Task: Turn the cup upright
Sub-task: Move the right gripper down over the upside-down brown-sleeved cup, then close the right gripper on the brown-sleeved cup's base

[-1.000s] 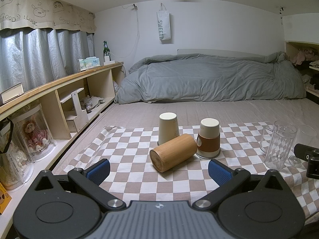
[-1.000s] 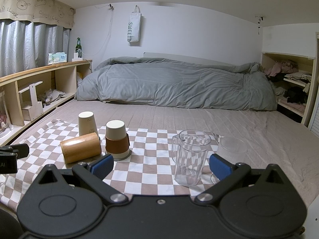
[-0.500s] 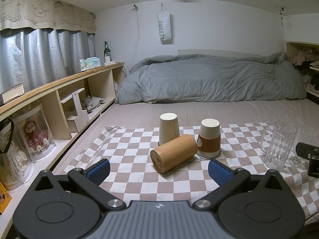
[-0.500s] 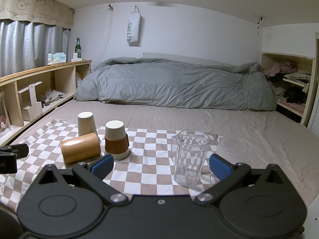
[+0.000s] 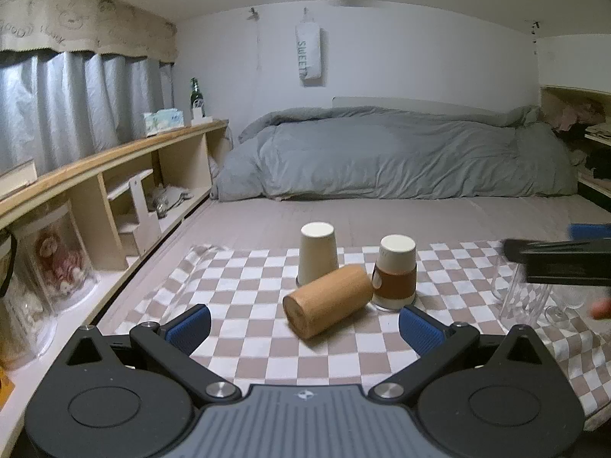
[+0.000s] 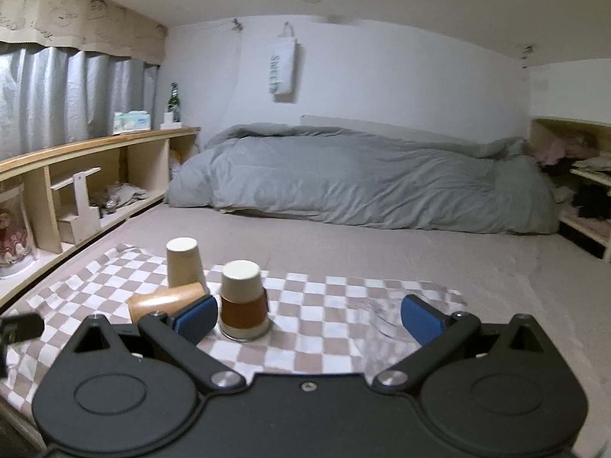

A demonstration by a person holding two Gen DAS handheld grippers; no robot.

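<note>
Both hand-held grippers, left (image 5: 301, 320) and right (image 6: 308, 320), gape, ungrasping; we see sleeved cup (image 6: 243, 300) inverted; right has swung left, nearer it.

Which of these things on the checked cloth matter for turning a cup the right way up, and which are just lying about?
Part of the job:
- wooden cup, lying on its side
- plain paper cup, upside down
- paper cup with brown sleeve, upside down
- left tool and right tool, both open

Just lying about:
- clear glass pitcher
- checked cloth
- grey duvet
- green bottle
</note>
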